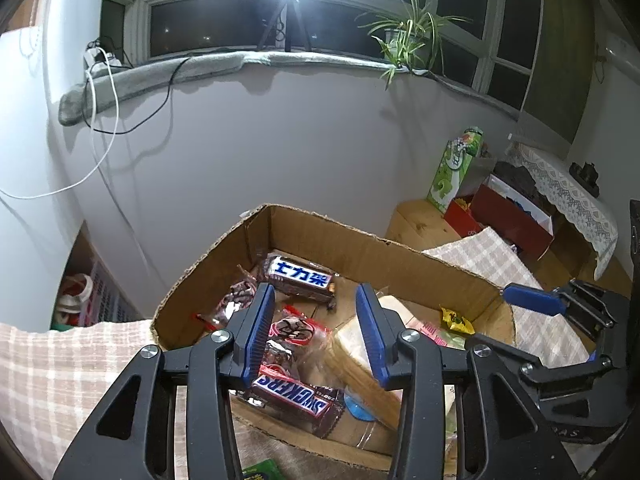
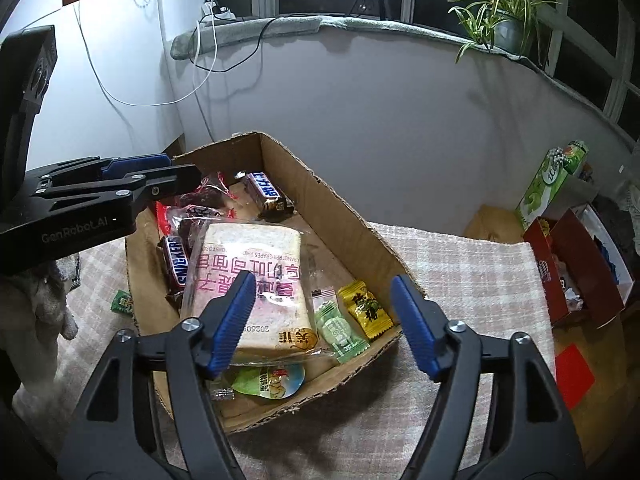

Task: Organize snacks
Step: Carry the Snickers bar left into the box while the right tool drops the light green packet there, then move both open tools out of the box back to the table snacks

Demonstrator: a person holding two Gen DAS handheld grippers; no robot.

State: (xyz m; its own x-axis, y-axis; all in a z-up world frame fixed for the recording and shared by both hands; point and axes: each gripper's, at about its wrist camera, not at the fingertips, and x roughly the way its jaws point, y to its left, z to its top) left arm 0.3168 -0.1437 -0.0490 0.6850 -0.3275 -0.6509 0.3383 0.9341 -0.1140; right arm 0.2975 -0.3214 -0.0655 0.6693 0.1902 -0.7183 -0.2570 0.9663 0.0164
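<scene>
Open-topped cardboard box [image 2: 352, 216], raised walls around, snacks crowding floor, checked cloth [image 2: 460, 264] bare alongside

A small green packet [image 1: 262, 471] is cut off at the bottom edge of the left wrist view; the round foil-lidded snack [image 2: 269, 381] lies half hidden under the bread pack [image 2: 248, 280]

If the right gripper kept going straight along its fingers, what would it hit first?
Most likely the bagged bread slice in the cardboard box; the right gripper is open above its near end. The green candy lies close beside, and depth is unclear.
</scene>
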